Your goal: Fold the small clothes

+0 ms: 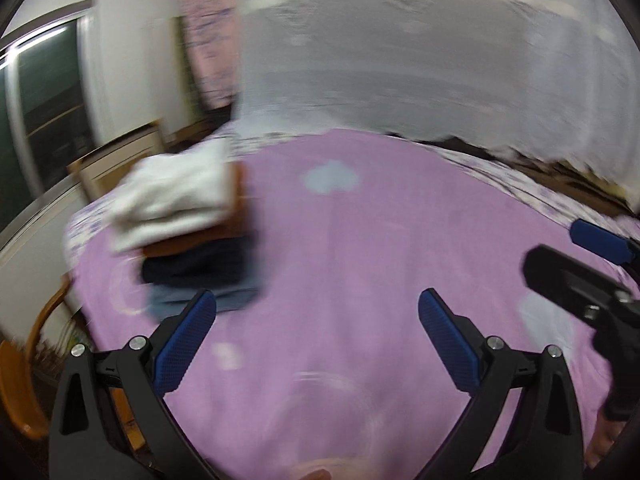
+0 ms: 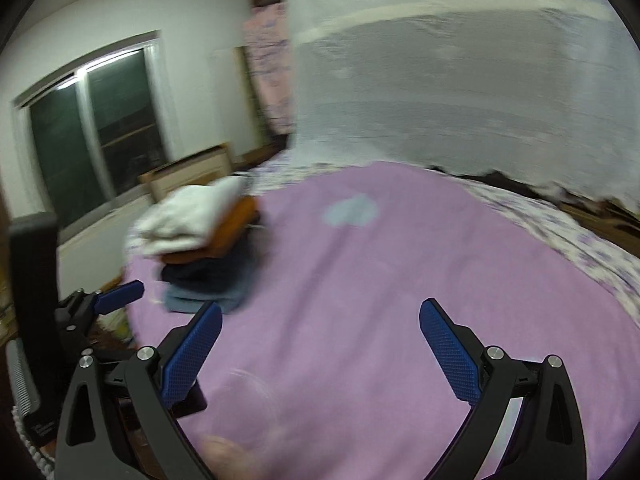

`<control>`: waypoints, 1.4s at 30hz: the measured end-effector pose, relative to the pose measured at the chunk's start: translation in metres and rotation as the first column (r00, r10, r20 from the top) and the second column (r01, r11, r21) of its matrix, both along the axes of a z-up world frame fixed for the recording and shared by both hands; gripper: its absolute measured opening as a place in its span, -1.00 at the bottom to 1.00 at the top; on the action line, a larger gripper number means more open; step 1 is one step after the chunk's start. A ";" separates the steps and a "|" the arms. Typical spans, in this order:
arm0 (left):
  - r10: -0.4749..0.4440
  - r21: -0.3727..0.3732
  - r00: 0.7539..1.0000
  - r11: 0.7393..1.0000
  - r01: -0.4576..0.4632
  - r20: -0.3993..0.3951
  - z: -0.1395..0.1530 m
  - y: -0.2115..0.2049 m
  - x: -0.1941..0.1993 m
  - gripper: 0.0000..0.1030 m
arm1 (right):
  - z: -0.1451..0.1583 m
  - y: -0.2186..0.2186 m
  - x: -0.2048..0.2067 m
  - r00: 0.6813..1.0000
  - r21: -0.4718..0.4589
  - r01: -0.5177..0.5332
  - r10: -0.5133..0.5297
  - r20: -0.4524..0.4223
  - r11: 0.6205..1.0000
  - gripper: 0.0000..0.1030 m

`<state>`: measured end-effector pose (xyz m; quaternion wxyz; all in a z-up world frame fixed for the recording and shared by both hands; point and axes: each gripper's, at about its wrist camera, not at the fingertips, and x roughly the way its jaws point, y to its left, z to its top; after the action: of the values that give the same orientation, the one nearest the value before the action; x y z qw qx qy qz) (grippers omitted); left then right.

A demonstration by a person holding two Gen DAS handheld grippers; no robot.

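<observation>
Four folded clothes (image 1: 188, 236) stacked flat, both grippers (image 1: 316, 312) (image 2: 320, 324) gaping.

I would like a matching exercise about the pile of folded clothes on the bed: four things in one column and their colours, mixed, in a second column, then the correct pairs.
Things:
1. top garment of the pile
2. garment under it
3. bottom garment of the pile
4. blanket on the bed

Colours:
A. pink-purple
B. orange-brown
C. white
D. light blue

Pairs: 1-C, 2-B, 3-D, 4-A
</observation>
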<state>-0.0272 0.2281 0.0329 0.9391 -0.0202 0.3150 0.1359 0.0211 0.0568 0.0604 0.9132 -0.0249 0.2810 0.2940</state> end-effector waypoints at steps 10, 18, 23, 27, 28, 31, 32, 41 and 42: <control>-0.209 0.035 0.978 0.977 0.208 0.015 -0.016 -0.122 0.053 0.91 | -0.035 -0.141 0.042 0.948 0.041 0.313 -0.310 -0.069 0.949 0.93; 0.084 0.108 0.991 0.990 -0.095 0.107 0.032 -0.025 0.009 0.91 | -0.013 -0.037 0.035 0.999 0.082 0.029 -0.027 -0.023 0.996 0.93; 0.240 0.077 0.963 0.965 -0.251 0.123 0.042 0.056 -0.029 0.91 | -0.002 0.053 0.018 0.991 0.038 -0.135 0.136 -0.015 0.990 0.93; 0.326 0.030 0.937 0.943 -0.332 0.125 0.049 0.107 -0.044 0.91 | 0.010 0.113 0.002 0.974 0.015 -0.226 0.226 0.005 0.974 0.93; 0.342 0.021 0.932 0.938 -0.347 0.120 0.049 0.120 -0.046 0.91 | 0.012 0.121 -0.003 0.973 0.011 -0.233 0.233 0.008 0.973 0.93; 0.368 0.022 0.922 0.928 -0.372 0.118 0.047 0.143 -0.049 0.91 | 0.014 0.141 -0.006 0.968 0.002 -0.250 0.250 0.006 0.968 0.93; 0.373 0.018 0.921 0.926 -0.377 0.116 0.045 0.150 -0.049 0.91 | 0.013 0.145 -0.007 0.968 0.000 -0.252 0.252 0.003 0.968 0.93; 0.384 0.025 0.920 0.922 -0.387 0.073 0.035 0.158 -0.046 0.91 | 0.008 0.157 -0.003 0.968 -0.009 -0.249 0.248 -0.037 0.969 0.93; 0.384 0.023 0.920 0.922 -0.387 0.077 0.035 0.157 -0.047 0.91 | 0.008 0.156 -0.002 0.968 -0.005 -0.248 0.247 -0.039 0.969 0.93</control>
<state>-0.0737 0.3848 0.0676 0.9047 -0.0689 0.2689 0.3233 0.0193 0.2130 0.0684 0.8639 -0.0588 0.2943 0.4045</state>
